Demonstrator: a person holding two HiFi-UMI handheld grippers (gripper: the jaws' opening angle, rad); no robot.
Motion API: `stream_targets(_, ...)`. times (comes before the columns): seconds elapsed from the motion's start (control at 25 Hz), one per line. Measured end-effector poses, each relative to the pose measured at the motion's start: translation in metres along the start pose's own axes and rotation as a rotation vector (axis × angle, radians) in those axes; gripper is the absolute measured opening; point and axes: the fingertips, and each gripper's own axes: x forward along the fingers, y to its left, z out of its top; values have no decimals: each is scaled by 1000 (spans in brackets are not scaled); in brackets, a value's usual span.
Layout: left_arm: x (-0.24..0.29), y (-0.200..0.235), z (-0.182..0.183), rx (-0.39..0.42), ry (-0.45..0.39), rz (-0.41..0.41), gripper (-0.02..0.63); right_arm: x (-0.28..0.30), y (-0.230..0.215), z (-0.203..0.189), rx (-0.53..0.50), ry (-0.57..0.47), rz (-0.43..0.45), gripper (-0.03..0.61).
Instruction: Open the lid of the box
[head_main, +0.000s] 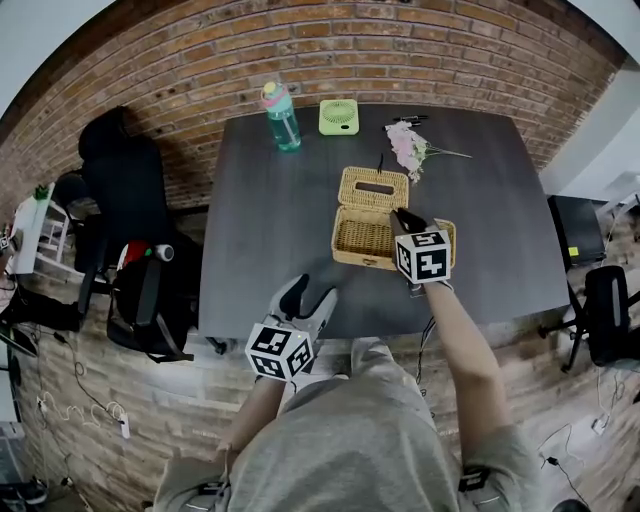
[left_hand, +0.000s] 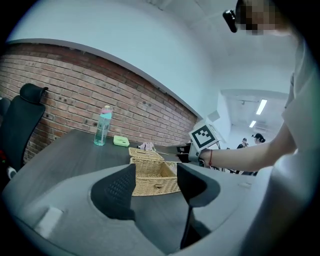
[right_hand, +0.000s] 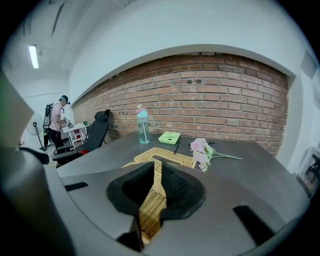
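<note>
Head view: the woven tan wicker box (head_main: 362, 240) stands at mid-table on the dark grey rectangular table (head_main: 265, 225). Its lid (head_main: 374, 188) is folded back flat on the far side, and the inside is exposed. The right gripper (head_main: 405, 220) hangs over the box's right end. In the right gripper view its jaws stand only a narrow slit apart, with wickerwork showing through the slit and no pad seen pressing on it. The left gripper (head_main: 308, 300) sits at the near table edge, well apart from the box, with its jaws wide apart and empty. Near the far edge are a teal plastic bottle (head_main: 282, 117), a small green fan (head_main: 339, 117) and a pink flower sprig (head_main: 408, 148).
</note>
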Motion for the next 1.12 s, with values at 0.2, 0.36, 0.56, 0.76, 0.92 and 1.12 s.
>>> stream_targets(0.2, -20, -14, -6, 6, -13, -12, 258, -42, 24, -6, 41, -60, 7, 44)
stream_targets(0.36, -33, -23, -12, 8, -23, -15, 253, -73, 43, -13, 48, -102, 13, 41)
stream_targets(0.56, -51, -33, -13, 25, -41, -18, 245, -111, 68, -21, 69, -158, 12, 26)
stream_targets(0.76, -72, -43, -15, 27, -56, -21, 227, -149, 94, -27, 81, -200, 12, 13)
stream_targets(0.92, -88, -51, -18, 37, -64, -14, 195, -177, 112, -36, 104, -223, 14, 5)
stream_targets(1.12, -107, -57, -24, 38, -77, -2, 128, -203, 132, -51, 113, -237, 17, 3)
